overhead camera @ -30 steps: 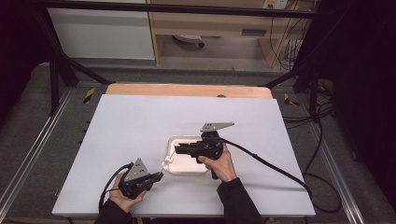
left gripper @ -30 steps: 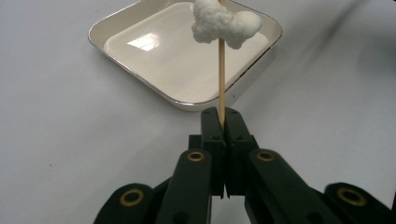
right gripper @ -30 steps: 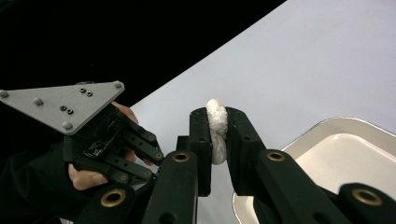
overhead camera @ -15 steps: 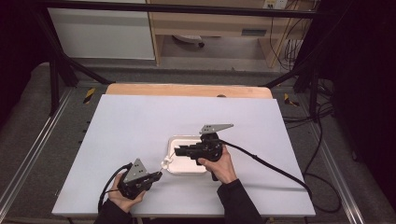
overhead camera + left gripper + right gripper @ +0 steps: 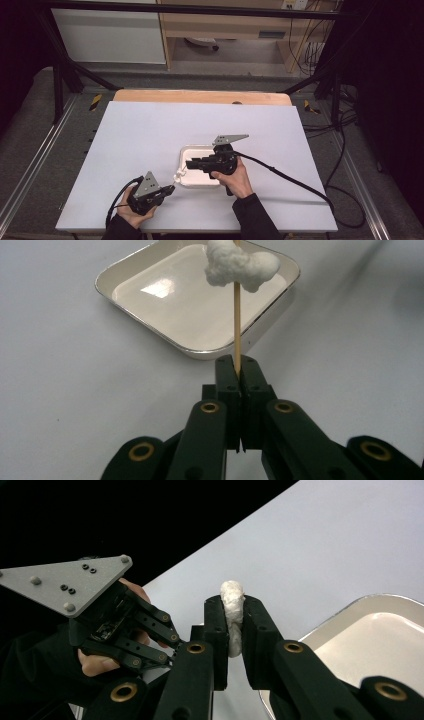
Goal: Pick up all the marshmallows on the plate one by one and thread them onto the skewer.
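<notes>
White tabletop (image 5: 150,140) under dark surroundings. Left gripper (image 5: 236,371) had its jaws clenched on a thin wooden skewer (image 5: 237,325); a white marshmallow (image 5: 240,262) sat impaled well beyond the jaw tips, over the white square dish (image 5: 150,300). Right gripper (image 5: 232,625) had its jaws clamped on the marshmallow (image 5: 232,615), dish rim (image 5: 350,615) just beside them.

From above we look down on the table (image 5: 150,130); our two close gripper cameras share the white tray (image 5: 150,270).
</notes>
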Tool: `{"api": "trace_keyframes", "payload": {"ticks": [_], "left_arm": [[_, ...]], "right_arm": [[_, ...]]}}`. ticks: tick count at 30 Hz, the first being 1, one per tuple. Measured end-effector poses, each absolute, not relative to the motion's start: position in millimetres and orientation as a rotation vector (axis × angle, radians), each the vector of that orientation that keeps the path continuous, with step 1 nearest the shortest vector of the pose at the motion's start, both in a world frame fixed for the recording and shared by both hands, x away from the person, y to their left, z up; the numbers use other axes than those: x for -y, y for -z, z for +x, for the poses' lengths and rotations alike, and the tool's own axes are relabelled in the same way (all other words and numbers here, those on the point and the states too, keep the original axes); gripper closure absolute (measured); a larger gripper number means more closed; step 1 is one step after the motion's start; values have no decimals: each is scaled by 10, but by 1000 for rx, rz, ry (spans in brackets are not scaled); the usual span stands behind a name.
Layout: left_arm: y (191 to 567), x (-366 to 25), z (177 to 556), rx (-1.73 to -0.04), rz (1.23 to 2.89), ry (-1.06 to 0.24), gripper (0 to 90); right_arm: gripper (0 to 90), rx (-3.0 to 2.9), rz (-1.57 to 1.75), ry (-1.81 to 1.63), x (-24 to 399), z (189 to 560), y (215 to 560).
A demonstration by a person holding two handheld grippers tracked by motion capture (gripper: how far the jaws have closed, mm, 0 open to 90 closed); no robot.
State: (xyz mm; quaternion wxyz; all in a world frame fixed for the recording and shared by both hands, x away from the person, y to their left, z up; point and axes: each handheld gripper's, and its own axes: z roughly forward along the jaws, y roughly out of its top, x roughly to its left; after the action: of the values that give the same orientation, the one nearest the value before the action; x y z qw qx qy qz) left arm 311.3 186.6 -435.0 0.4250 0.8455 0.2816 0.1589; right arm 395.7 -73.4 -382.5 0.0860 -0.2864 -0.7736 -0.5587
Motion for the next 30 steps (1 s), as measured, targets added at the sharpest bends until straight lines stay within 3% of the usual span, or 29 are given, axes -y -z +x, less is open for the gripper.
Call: {"api": "trace_keyframes", "payload": {"ticks": [27, 30], "left_arm": [[4366, -1814, 3151, -708, 2118, -380, 893], [4270, -1792, 3147, -690, 2061, -396, 893]], "right_arm": [[834, 2311, -869, 1633, 711, 3964, 3874], [832, 2319, -836, 1547, 658, 3960, 3936]]}}
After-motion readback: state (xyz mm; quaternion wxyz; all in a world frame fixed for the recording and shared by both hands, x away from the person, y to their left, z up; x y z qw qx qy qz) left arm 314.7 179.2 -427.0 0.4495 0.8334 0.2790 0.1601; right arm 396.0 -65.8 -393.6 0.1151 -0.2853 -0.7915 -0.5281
